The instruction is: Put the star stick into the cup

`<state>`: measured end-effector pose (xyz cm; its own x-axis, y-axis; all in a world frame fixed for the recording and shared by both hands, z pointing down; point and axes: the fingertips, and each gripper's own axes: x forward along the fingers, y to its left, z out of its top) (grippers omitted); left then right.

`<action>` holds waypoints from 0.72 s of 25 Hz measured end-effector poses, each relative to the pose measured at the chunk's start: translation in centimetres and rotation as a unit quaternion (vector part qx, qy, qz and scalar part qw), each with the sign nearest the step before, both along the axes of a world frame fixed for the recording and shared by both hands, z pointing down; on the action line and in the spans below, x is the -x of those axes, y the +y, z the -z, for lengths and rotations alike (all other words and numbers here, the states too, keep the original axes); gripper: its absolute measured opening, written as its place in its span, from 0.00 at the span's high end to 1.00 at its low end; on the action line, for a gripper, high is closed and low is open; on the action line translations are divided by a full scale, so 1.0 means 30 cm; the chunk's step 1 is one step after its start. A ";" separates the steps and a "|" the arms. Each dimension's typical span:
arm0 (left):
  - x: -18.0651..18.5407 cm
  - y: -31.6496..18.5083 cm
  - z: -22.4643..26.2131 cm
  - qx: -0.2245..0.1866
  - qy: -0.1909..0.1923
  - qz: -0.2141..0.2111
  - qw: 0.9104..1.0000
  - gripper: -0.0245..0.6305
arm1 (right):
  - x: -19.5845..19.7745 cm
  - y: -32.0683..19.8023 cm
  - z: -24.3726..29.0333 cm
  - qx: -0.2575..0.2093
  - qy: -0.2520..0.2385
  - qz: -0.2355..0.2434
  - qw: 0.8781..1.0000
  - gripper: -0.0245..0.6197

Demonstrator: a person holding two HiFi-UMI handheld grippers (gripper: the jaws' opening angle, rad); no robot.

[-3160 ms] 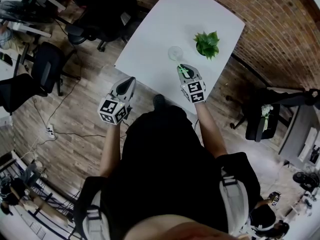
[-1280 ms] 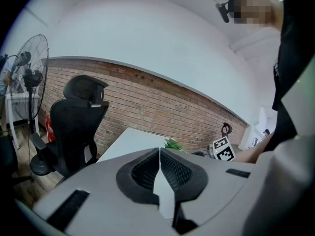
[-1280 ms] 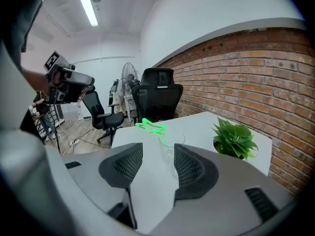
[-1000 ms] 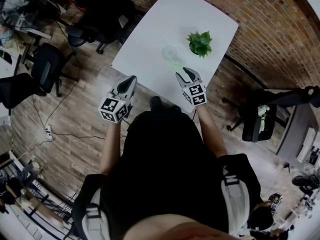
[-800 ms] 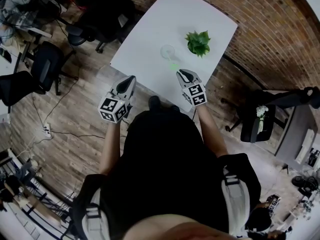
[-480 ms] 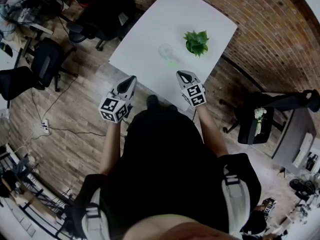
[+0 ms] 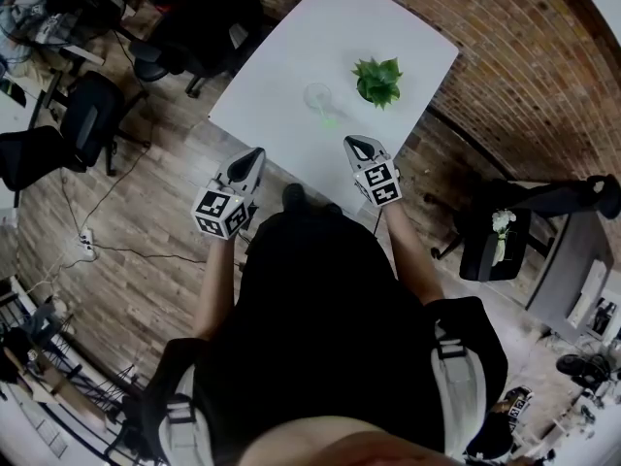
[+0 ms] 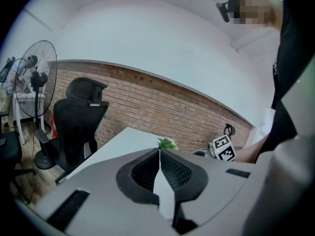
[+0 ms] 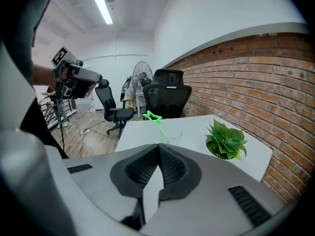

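Star stick (image 9: 151,116) stood in the cup (image 9: 173,132), upper centre of the right gripper view. Task looked done. Right gripper (image 9: 159,145) and left gripper (image 8: 160,150) were both closed, empty.

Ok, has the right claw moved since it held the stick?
Yes. The right claw has backed away from the cup toward the table's near edge, shut and empty; the stick now leans in the cup.
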<state>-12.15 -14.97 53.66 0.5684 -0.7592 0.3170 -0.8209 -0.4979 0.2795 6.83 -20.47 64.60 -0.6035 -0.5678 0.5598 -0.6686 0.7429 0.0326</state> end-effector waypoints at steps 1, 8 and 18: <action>-0.001 -0.003 0.000 0.000 0.000 0.000 1.000 0.93 | -0.001 -0.001 -0.001 0.001 0.000 -0.001 1.000 0.97; 0.001 -0.025 -0.008 0.002 0.002 -0.007 1.000 0.93 | -0.003 -0.007 -0.003 0.003 -0.001 -0.010 1.000 0.97; 0.011 -0.085 -0.019 0.000 0.009 -0.025 1.000 0.93 | -0.005 -0.037 -0.009 0.001 0.006 -0.029 1.000 0.97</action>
